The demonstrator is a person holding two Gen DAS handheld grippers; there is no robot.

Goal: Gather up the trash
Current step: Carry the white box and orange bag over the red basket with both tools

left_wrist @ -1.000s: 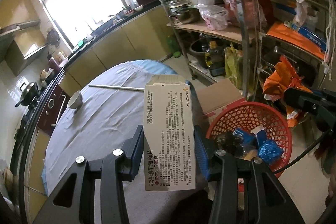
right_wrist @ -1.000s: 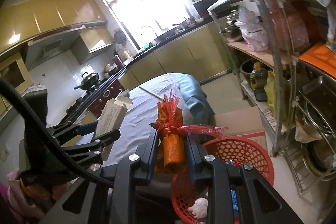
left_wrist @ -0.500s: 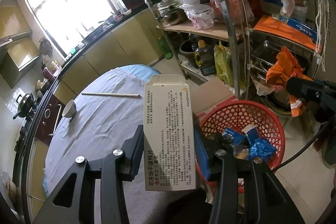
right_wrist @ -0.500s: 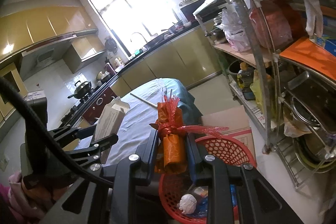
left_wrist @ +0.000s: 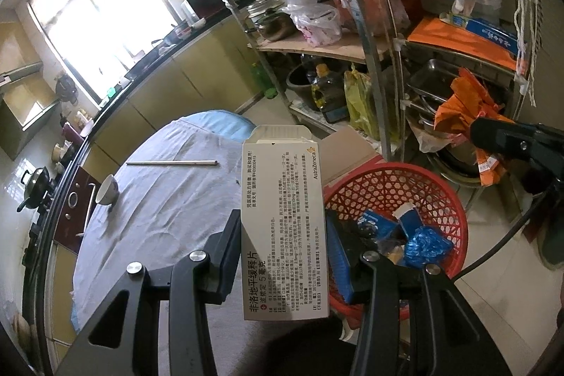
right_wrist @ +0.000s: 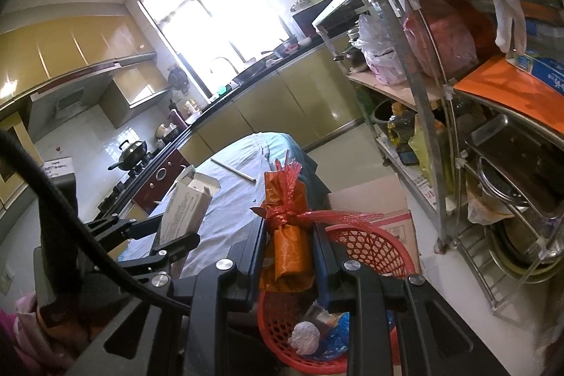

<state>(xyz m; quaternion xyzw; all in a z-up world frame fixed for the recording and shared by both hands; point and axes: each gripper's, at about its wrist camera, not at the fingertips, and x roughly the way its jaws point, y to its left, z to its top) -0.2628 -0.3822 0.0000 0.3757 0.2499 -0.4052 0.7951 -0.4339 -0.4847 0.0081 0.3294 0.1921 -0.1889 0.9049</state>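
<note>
The left wrist view is taken from just behind the left tool, angled steeply down over the cloth-covered bench toward the window. The right wrist view is taken from just behind the right tool, tilted less steeply and facing the same way from further right. The bench, the red basket on the floor, the metal rack and the kitchen counter are shared by both views, and each tool is caught at the edge of the other's view.
</note>
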